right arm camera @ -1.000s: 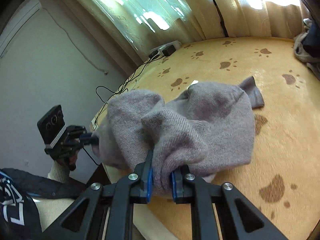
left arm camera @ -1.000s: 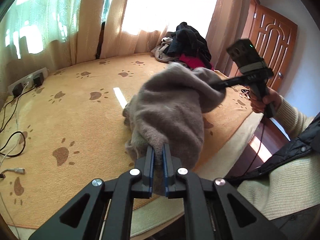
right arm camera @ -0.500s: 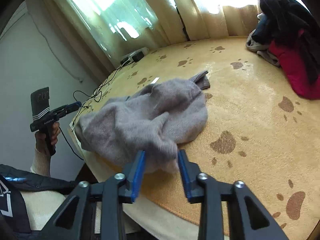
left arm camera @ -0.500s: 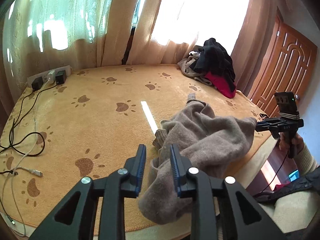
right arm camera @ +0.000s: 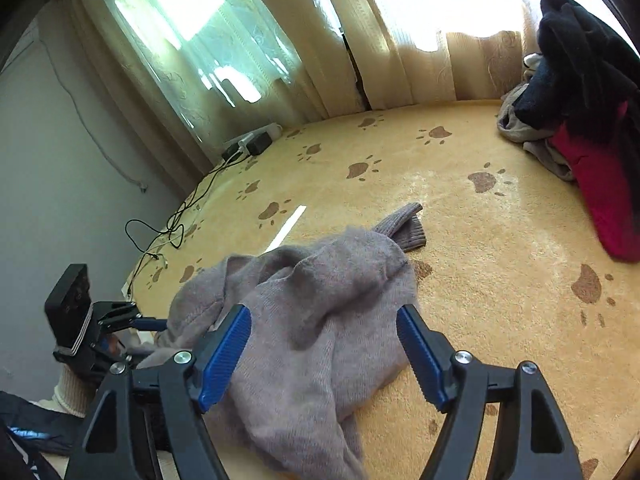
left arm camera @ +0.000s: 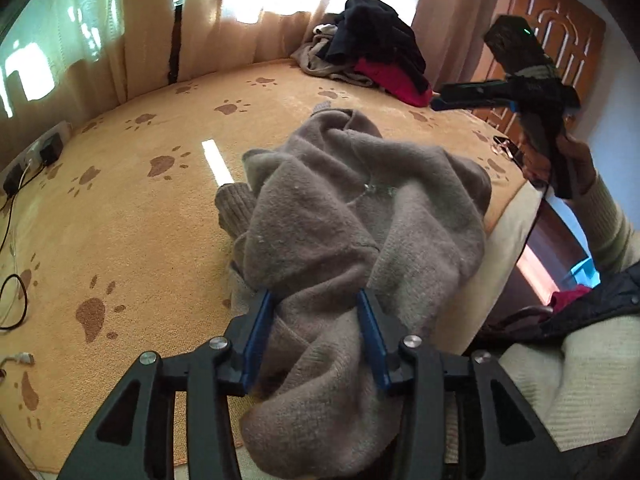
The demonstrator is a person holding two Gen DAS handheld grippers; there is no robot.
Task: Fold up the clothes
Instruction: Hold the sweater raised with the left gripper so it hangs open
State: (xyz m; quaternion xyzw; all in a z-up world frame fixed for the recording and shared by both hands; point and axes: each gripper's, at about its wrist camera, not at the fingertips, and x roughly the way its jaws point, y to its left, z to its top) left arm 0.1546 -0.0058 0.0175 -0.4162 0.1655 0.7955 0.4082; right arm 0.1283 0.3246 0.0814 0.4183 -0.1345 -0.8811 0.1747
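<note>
The grey sweater [right arm camera: 304,312] lies bunched at the bed's [right arm camera: 500,240] near edge, its cuffed sleeve pointing toward the curtains. Left tongs [left arm camera: 316,320] and right tongs [right arm camera: 324,356] are opening, sweater between them, not pinched.

Backlit by the window, bent by my lens

Daylight blows out the curtains [left arm camera: 256,16]; a glare stripe [left arm camera: 216,162] marks the bed [right arm camera: 500,240]; my edges curve and darken.

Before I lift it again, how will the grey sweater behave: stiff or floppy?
Probably floppy: the grey sweater lies crumpled in soft folds. It will likely sag and unfold, since one cuff already trails loose. Its fuzzy knit probably grips rather than slips.
</note>
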